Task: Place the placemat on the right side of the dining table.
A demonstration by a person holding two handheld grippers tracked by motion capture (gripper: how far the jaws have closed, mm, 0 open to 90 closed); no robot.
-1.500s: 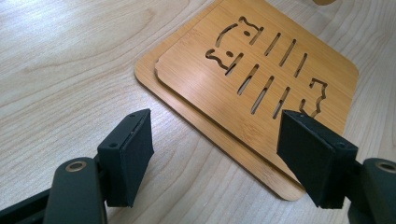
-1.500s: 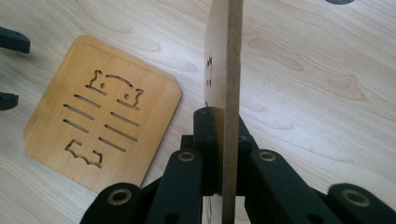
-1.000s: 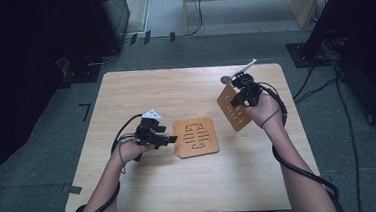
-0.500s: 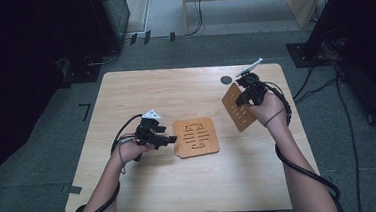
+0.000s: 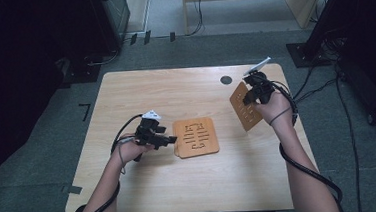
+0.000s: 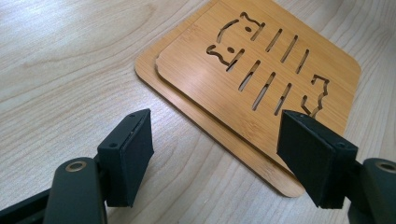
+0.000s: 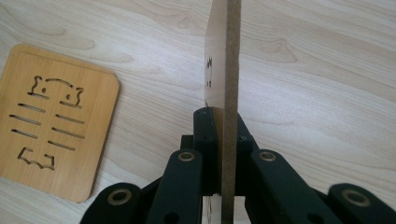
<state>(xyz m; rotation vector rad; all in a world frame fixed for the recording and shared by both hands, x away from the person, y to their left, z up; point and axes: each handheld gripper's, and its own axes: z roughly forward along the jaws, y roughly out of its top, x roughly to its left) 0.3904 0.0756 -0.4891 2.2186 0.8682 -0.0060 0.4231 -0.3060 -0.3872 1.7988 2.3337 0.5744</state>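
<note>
Rightward goes the right gripper (image 5: 253,92), clamped on a wooden trivet (image 5: 245,107) held on edge, long axis running away from it; left gripper (image 6: 219,154) gapes beside stacked trivets (image 6: 261,79).

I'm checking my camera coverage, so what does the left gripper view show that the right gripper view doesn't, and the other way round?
Left gripper view: the left gripper has its jaws open, straddling a corner of two stacked mats without touching them. The top mat sits askew on the lower mat.

Right gripper view: the right gripper has its jaws shut on a third mat, held upright and edge-on above the table.

Shared: the cut-out top mat lying flat on the wooden table.
</note>
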